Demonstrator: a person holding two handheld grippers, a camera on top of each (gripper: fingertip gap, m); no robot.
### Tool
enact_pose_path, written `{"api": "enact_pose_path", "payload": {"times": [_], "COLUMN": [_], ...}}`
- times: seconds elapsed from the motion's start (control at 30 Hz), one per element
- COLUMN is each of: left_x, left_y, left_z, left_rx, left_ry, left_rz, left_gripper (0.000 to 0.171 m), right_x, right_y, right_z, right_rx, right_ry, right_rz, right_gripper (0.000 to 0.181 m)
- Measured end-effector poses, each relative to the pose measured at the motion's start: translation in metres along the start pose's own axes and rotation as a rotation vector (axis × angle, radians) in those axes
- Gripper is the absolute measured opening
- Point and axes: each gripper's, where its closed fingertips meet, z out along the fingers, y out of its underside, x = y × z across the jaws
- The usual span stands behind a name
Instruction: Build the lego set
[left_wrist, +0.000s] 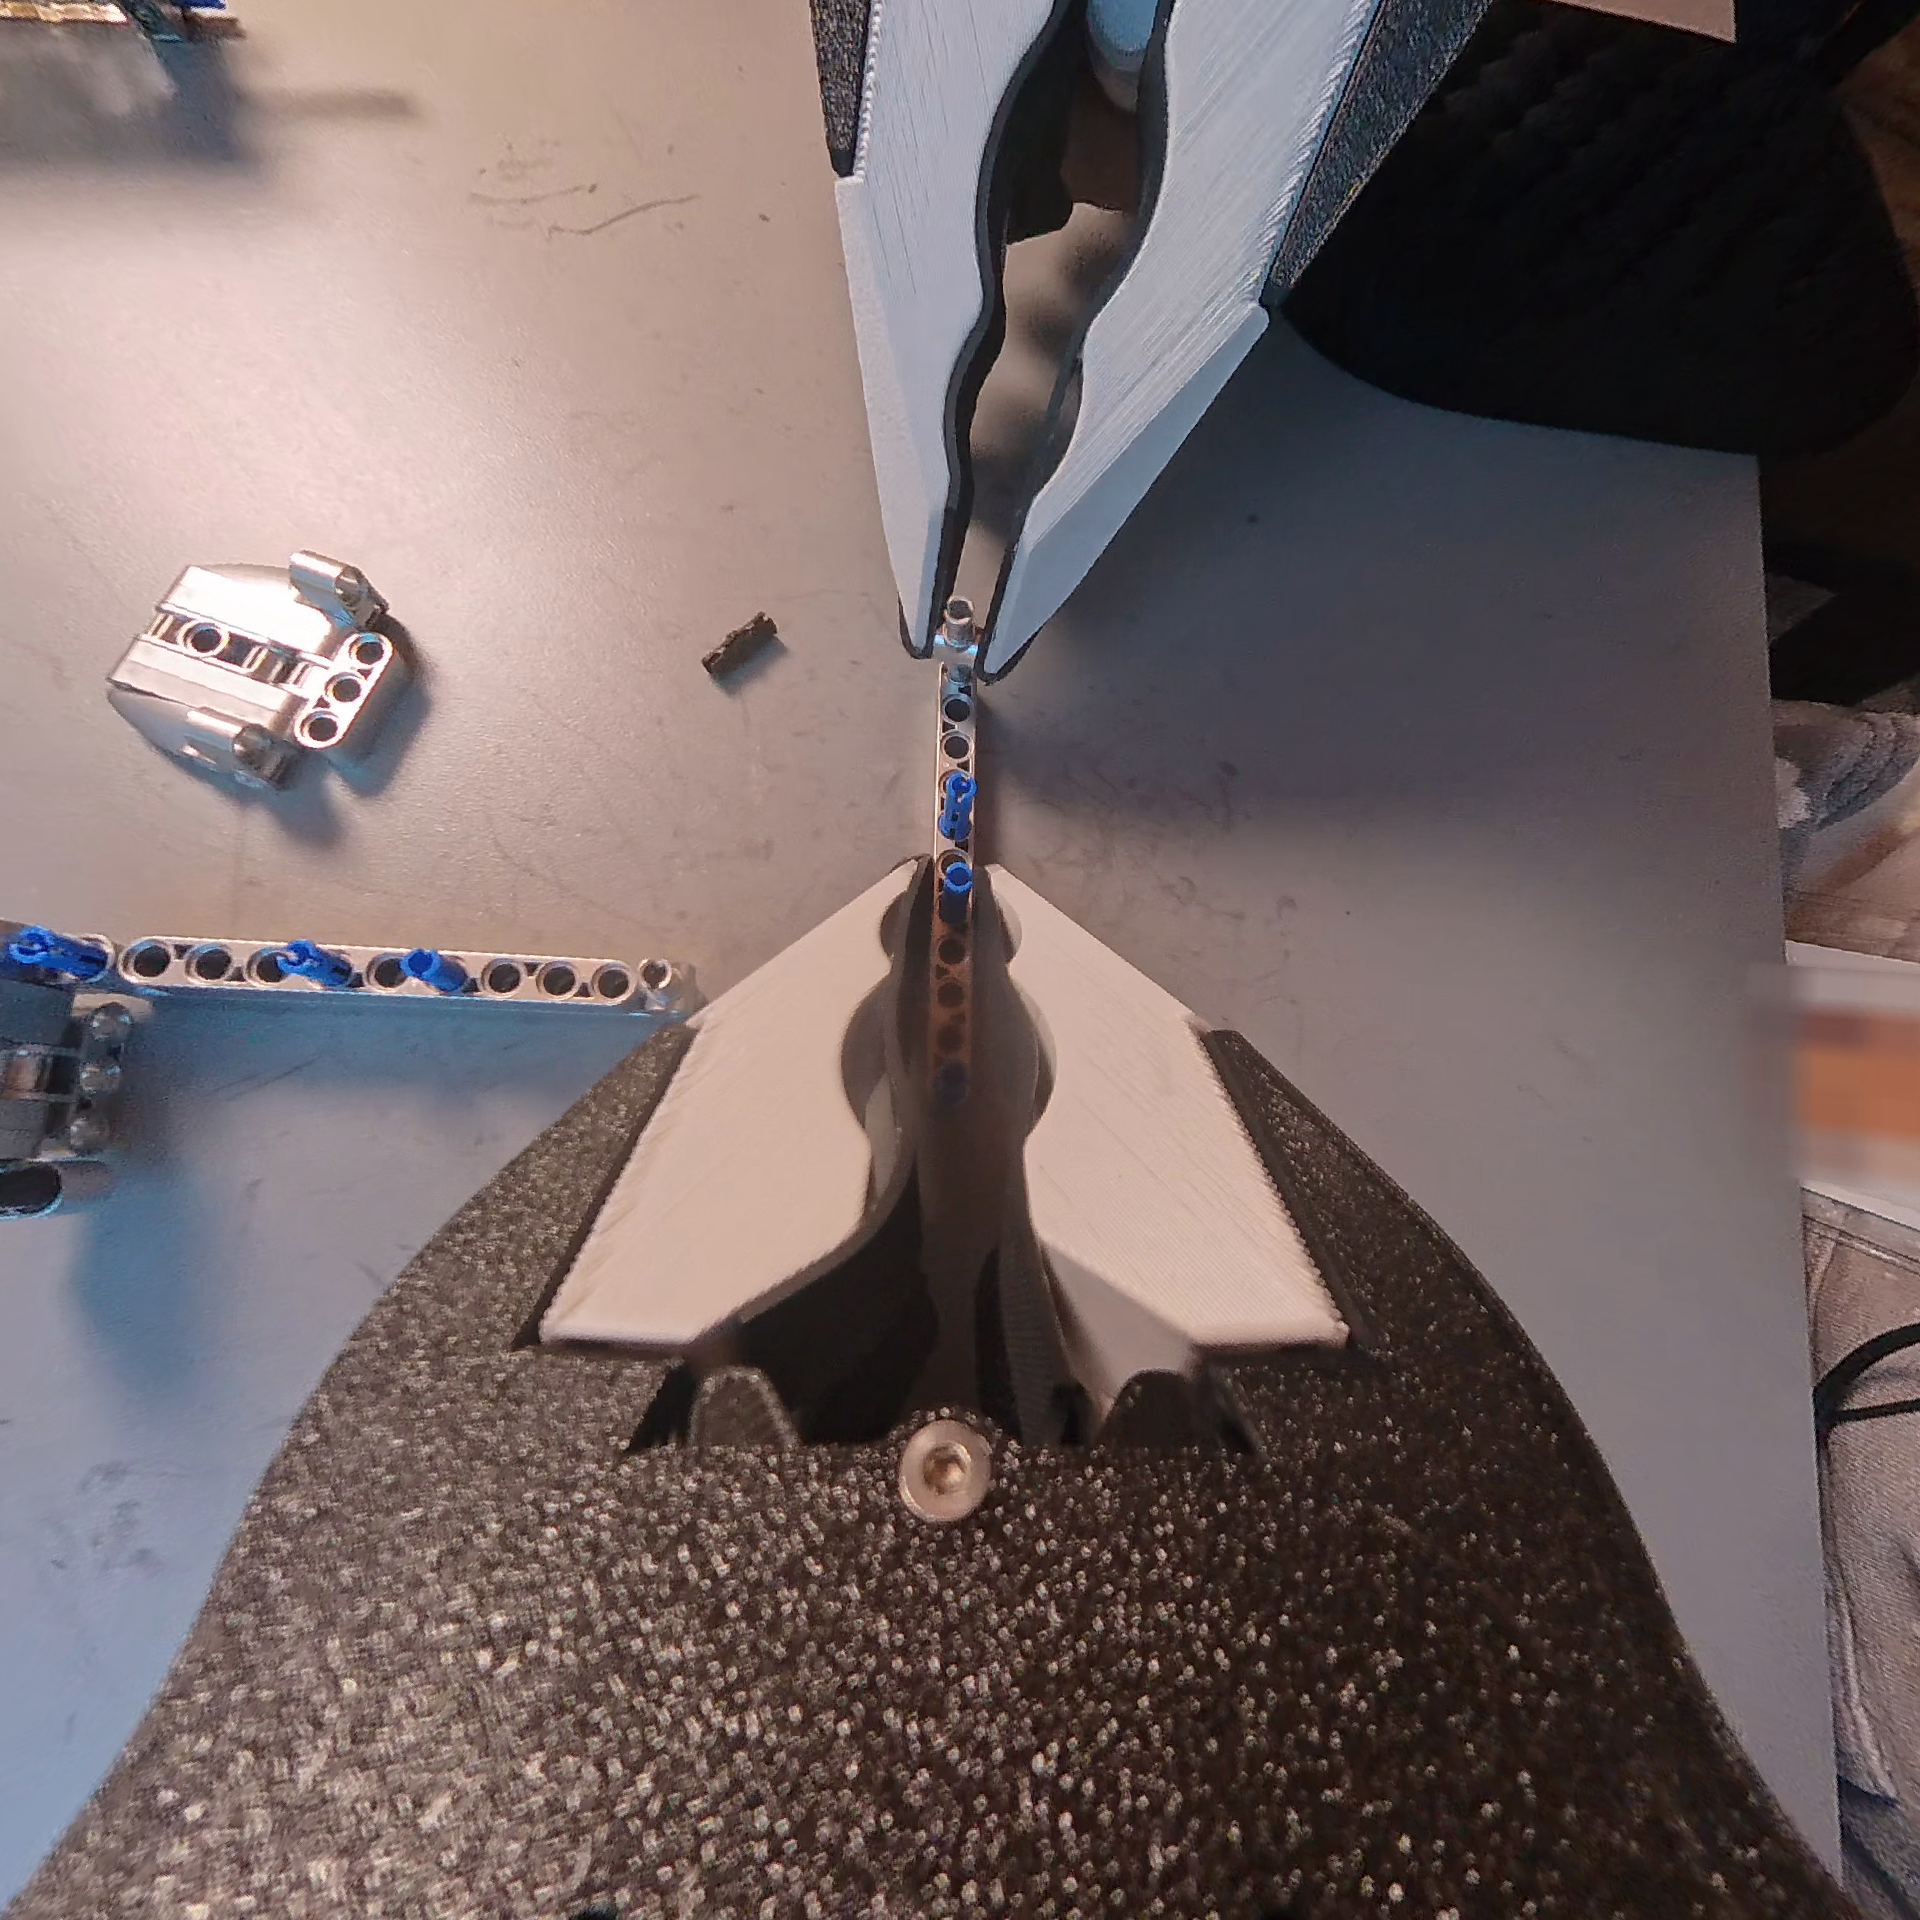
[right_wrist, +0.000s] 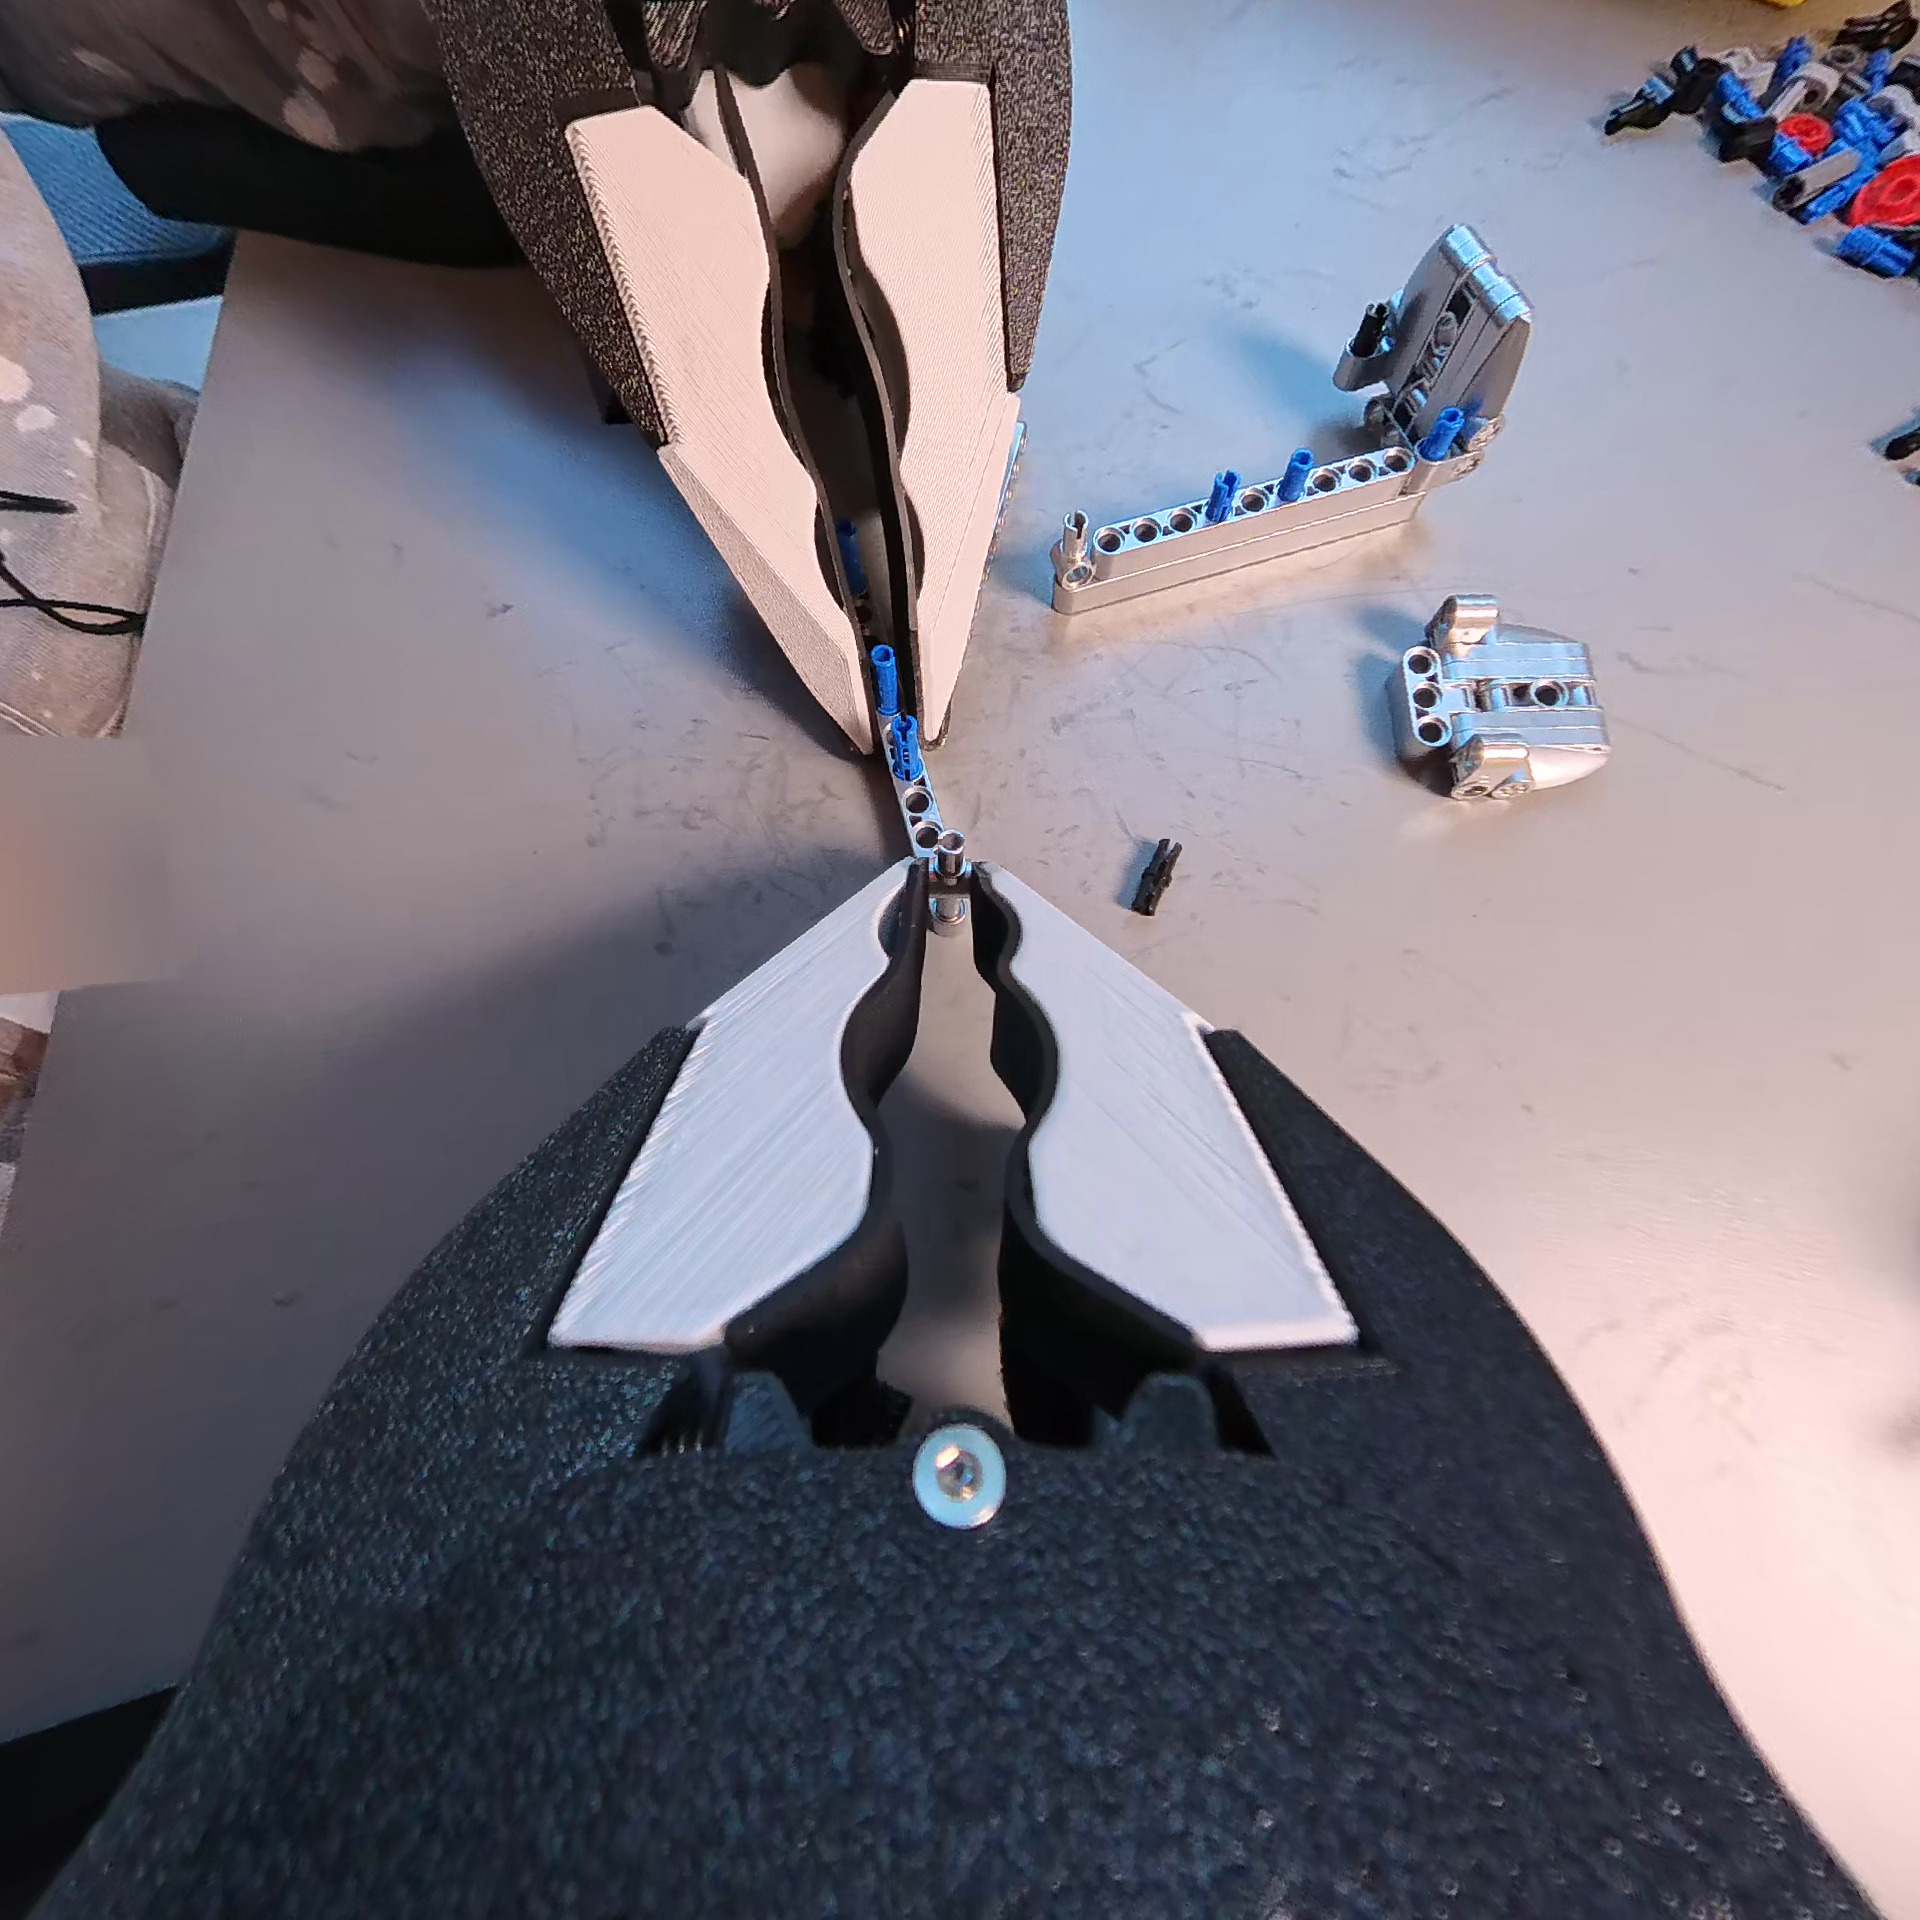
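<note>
A thin silver beam (left_wrist: 957, 743) with holes and blue pins (left_wrist: 957, 805) is held in the air over the grey table (left_wrist: 520, 416) between both grippers. My left gripper (left_wrist: 956, 868) is shut on one end of the beam, which runs back between its fingers. My right gripper (left_wrist: 954, 649) comes from the far side and is shut on a small silver connector (left_wrist: 962, 629) at the beam's other end. In the right wrist view, the right gripper (right_wrist: 945, 875) pinches the connector (right_wrist: 948, 902), and the beam (right_wrist: 920, 802) leads into the left gripper (right_wrist: 899, 740).
A small black pin (left_wrist: 743, 646) (right_wrist: 1155, 875) lies on the table near the tips. A silver panel piece (left_wrist: 260, 665) (right_wrist: 1496, 707) and a second beam assembly with blue pins (left_wrist: 395, 966) (right_wrist: 1247, 520) lie beside it. A pile of small parts (right_wrist: 1818, 114) lies at the far right. The table edge (left_wrist: 1766, 831) is close. The tips of one gripper are about 4 cm away from the tips of the other.
</note>
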Motion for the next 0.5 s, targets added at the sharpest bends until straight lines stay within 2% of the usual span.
{"api": "enact_pose_path", "payload": {"times": [0.33,0.37,0.4,0.5], "left_x": [0.000,0.000,0.000,0.000], "left_y": [0.000,0.000,0.000,0.000], "left_z": [0.000,0.000,0.000,0.000], "left_rx": [-0.003,-0.004,-0.004,-0.005], "left_ry": [-0.008,-0.009,-0.008,-0.009], "left_rz": [0.006,0.007,0.007,0.007], "left_gripper": [0.005,0.005,0.005,0.005], "right_x": [-0.002,-0.002,-0.003,-0.004], "right_y": [0.004,0.007,0.020,0.016], "right_z": [-0.004,-0.004,-0.003,-0.003], "right_rx": [-0.025,-0.037,-0.118,-0.104], "right_ry": [0.023,0.029,0.035,0.073], "right_rz": [-0.046,-0.049,-0.069,-0.092], "right_gripper": [0.007,0.006,0.006,0.005]}}
